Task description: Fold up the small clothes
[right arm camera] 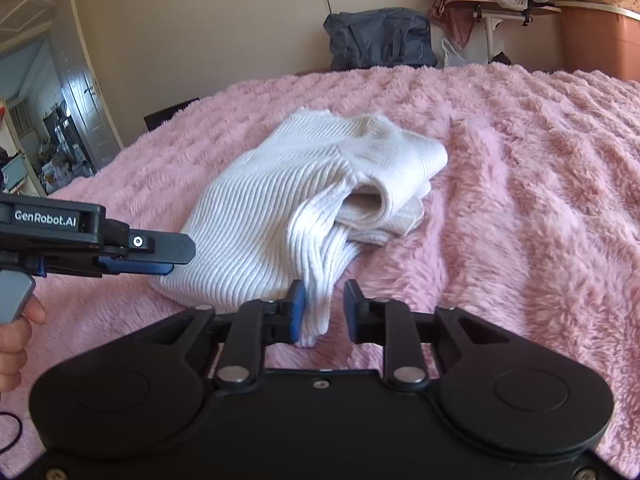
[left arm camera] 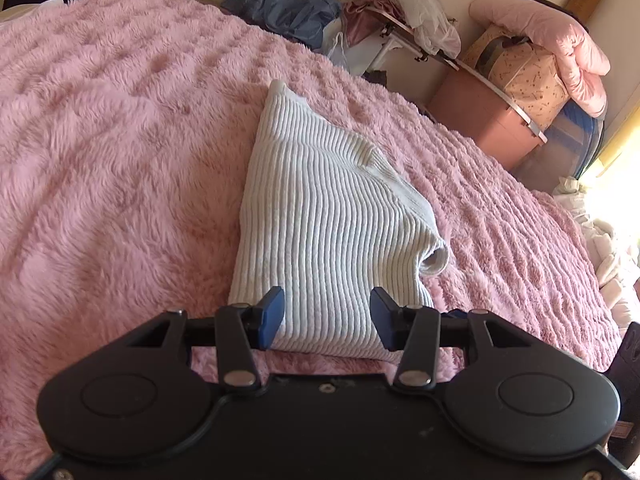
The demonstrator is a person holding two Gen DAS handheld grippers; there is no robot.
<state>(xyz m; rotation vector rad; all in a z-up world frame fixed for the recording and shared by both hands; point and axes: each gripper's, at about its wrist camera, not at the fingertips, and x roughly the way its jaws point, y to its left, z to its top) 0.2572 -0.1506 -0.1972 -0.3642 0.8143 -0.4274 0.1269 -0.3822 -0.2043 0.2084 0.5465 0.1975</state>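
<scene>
Covering the whole bed, a pink fluffy blanket (left arm camera: 120, 140) is seen as the largest surface, with wide bare stretches left open to either side of the garment and towards the far edge. Beyond that far edge, a dark blue bag (right arm camera: 380, 38) is set against the wall, and a pink storage bin (left arm camera: 488, 124) with a patterned bag (left arm camera: 524, 74) on top is stacked in the corner. An open doorway (right arm camera: 48, 120) is seen at the left of the right wrist view.

Near the middle of the blanket a white ribbed sweater (left arm camera: 320, 216) is laid, partly folded, its near hem running just ahead of both tools. One sleeve (right arm camera: 320, 280) is drawn forward off the body of the garment towards the right gripper.

The left gripper (left arm camera: 326, 318) is held released, its blue pads wide apart above the near hem, with nothing clasped. It is seen from the side in the right wrist view, gripped by a hand (right arm camera: 16, 344). The right gripper (right arm camera: 324, 312) is parted slightly; the sleeve end hangs between its jaws, touching the left pad and clear of the right, so it is not clenched.
</scene>
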